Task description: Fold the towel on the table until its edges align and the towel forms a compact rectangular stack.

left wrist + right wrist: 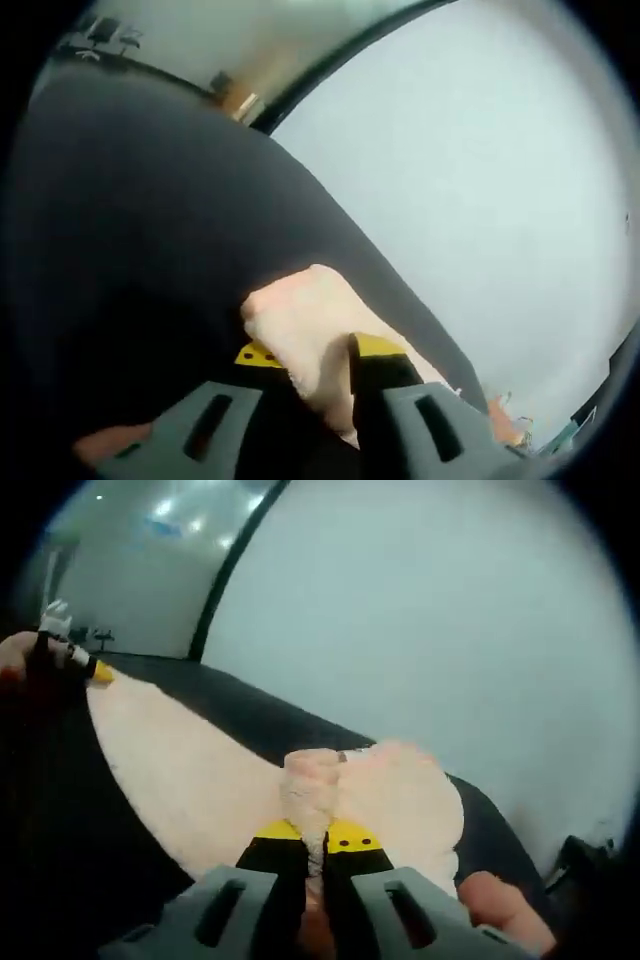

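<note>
- Left gripper view: the left tool (330, 385) rises from the bottom edge, its yellow-tipped jaws pressed onto a bunched corner of the pale pink towel (300, 320).
- Behind that corner lies the dark table (140, 230), with a pale wall (480, 160) beyond its edge.
- Right gripper view: the right tool (315, 845) has its jaws drawn together on a raised fold of the towel (200, 780), which stands up between the yellow tips.
- The towel stretches in a band away from the right tool across the table (270, 725) toward the upper left of this view.
- At that far end the left tool (75, 660) holds the towel's other corner above the table.
- A fingertip (500, 905) shows at the lower right.
</note>
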